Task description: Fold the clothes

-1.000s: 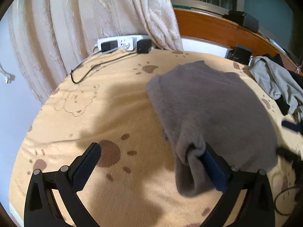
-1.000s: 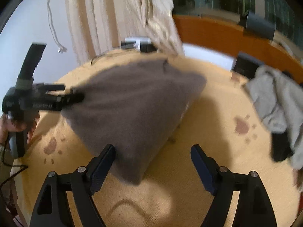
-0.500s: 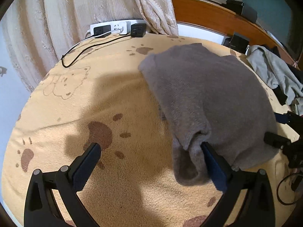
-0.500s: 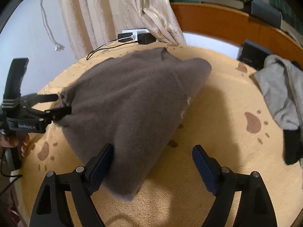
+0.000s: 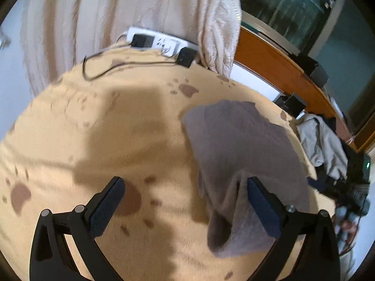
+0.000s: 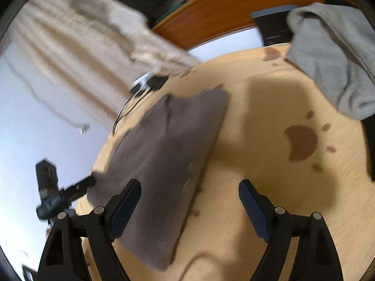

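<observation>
A grey-brown knitted garment [image 5: 246, 145] lies folded on the yellow paw-print blanket [image 5: 105, 128]. My left gripper [image 5: 185, 185] is open wide; the garment's near corner hangs draped over its right finger [image 5: 260, 201], and nothing is pinched. In the right wrist view the same garment [image 6: 168, 145] stretches from the far edge toward the lower left. It passes just beside the left finger [image 6: 124, 208] of my right gripper [image 6: 189, 185], which is open with only blanket between its fingers. The left gripper [image 6: 70, 192] shows at the garment's left corner.
A pile of light grey and dark clothes [image 6: 332, 58] lies at the right of the bed, also the clothes pile [image 5: 323, 145]. A power strip [image 5: 159, 42] with a black cable sits at the far edge under a cream curtain [image 5: 117, 18]. A wooden ledge [image 5: 276, 68] runs behind.
Both views have rolled. The right gripper has shifted right, so the garment now lies left of its gap rather than across it. The garment corner still hangs on the left gripper's right finger.
</observation>
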`<state>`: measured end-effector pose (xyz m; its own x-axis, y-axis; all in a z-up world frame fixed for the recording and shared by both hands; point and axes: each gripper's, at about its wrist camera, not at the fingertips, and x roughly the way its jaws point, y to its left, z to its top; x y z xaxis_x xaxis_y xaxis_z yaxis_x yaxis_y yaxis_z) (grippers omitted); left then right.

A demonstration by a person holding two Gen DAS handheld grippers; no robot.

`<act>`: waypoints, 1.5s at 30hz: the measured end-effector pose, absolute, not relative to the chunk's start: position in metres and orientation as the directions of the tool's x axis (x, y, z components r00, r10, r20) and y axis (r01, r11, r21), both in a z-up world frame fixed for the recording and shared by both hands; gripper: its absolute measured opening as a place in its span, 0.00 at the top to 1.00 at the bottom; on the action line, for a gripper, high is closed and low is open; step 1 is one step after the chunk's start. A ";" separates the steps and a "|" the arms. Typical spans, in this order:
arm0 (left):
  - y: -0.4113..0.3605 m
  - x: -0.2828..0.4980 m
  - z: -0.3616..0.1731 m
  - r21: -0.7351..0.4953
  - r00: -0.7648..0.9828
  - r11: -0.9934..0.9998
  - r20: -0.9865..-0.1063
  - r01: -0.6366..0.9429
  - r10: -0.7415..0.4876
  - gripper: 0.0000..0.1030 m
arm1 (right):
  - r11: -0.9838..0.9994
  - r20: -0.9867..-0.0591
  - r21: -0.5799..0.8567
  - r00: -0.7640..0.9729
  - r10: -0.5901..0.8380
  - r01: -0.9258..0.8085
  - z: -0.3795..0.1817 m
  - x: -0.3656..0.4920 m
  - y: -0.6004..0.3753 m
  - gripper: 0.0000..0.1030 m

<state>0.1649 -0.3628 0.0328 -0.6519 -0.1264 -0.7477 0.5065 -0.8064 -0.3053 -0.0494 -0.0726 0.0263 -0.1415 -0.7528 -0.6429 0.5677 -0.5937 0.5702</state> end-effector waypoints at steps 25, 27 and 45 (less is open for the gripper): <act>-0.370 0.171 0.014 -0.366 -0.669 -0.797 -0.741 0.481 -0.064 0.00 | -0.050 -0.600 -0.117 -0.111 -0.793 0.992 0.057 0.157 -0.172 0.16; -0.370 0.173 0.017 -0.356 -0.675 -0.804 -0.734 0.476 -0.075 0.00 | -0.034 -0.625 -0.156 -0.125 -0.770 0.987 0.049 0.162 -0.186 0.16; -0.370 0.178 0.017 -0.435 -0.717 -0.795 -0.697 0.423 0.000 0.00 | 0.072 -0.786 -0.272 -0.179 -0.592 0.960 0.004 0.140 -0.235 0.65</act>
<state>0.1783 -0.3696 0.0174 -0.7173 -0.0002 -0.6967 0.4228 -0.7950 -0.4350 0.1400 -0.2350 0.0039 -0.1785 -0.5922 -0.7858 0.9595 0.0719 -0.2722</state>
